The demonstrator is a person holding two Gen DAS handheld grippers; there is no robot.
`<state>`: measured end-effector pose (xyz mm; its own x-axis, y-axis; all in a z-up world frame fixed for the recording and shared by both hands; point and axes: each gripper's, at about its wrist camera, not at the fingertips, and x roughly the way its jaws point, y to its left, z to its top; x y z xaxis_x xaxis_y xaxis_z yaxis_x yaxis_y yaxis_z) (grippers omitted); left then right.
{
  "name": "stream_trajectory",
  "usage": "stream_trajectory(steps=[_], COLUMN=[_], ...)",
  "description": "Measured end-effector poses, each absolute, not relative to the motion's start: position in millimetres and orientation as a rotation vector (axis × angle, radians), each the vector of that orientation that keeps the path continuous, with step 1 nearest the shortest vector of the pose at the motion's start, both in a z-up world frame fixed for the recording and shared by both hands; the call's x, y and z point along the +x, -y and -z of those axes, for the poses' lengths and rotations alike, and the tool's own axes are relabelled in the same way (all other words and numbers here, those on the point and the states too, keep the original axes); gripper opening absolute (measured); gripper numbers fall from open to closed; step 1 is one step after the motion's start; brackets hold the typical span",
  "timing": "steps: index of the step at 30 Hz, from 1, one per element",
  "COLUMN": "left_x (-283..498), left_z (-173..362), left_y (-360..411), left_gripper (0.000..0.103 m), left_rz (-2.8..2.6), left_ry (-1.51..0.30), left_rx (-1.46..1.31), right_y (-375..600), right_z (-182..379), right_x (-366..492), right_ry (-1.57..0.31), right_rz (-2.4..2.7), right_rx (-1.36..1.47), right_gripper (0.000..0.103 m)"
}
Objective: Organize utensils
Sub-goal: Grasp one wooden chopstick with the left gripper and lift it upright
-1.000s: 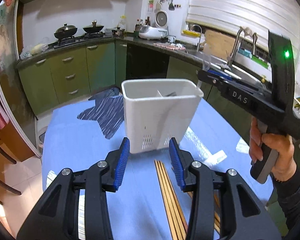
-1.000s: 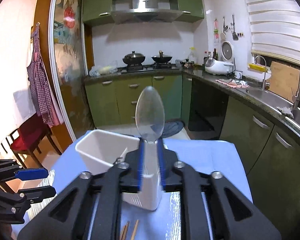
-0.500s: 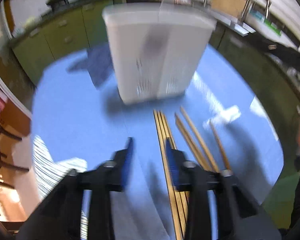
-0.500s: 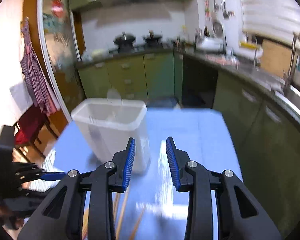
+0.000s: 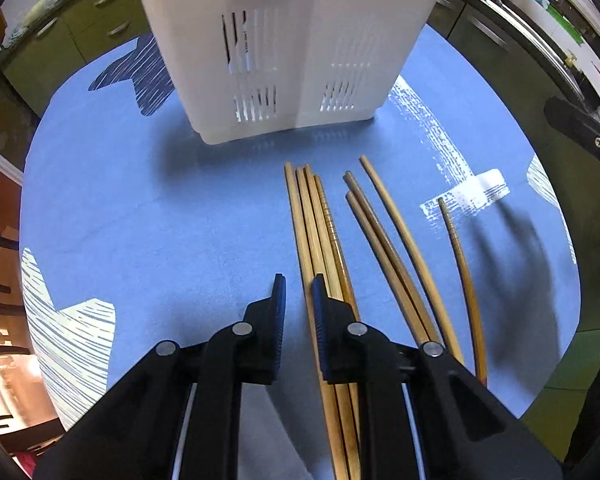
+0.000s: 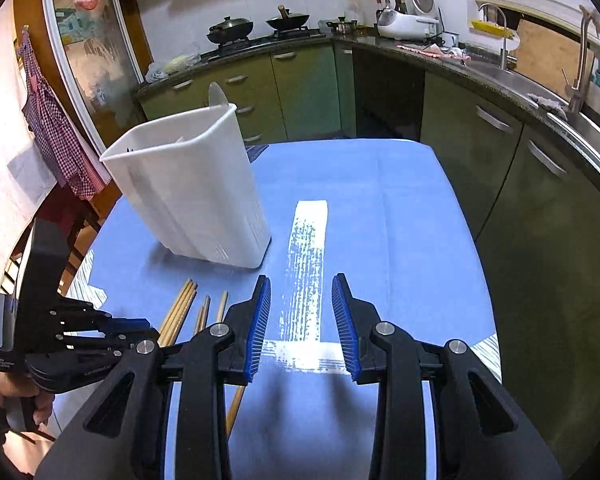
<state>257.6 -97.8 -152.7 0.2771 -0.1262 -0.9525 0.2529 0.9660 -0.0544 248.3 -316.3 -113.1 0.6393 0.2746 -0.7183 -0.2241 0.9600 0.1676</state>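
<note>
Chopsticks (image 5: 320,240): loose on the blue tablecloth (image 5: 160,220), tips toward the white utensil holder (image 5: 292,48) at 12 o'clock in the left wrist view. A tight bundle of four sits at centre, three more fan out toward 2 o'clock, and one stray lies alone further right.

Left gripper (image 5: 299,292): pitched steeply down over the bundle's left edge, jaws narrow with a slim gap. The leftmost stick appears to run up between the pads; the right pad sits on top of the rest. Can't confirm the pads are pressing on it yet.

Right gripper (image 6: 301,320): jaws moderately apart, nothing between them, hovering over bare cloth at 5 o'clock from the holder. A spoon bowl (image 6: 217,94) pokes above the holder's far rim.

Step in hand, my read: pick chopsticks and load them into the holder.

To do it well:
- Centre the jaws on the bundle, not its edge, or it pinches just one stick.
- Grip mid-length so the sticks don't droop.
- The sticks are round and will likely roll; close squarely.
- Keep the right gripper clear of the fanned sticks.
</note>
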Motion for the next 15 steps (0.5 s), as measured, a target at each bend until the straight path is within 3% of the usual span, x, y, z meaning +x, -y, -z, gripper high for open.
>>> stream_trajectory(steps=[15], left_x=[270], left_z=[156], left_y=[107], left_gripper=[0.006], left_rz=[0.224], left_ry=[-1.284], left_rx=[0.127], right_y=[275], right_z=[144], right_x=[248], right_ry=[-1.069], right_rz=[-0.321], right_rx=[-0.032], right_gripper=[0.035])
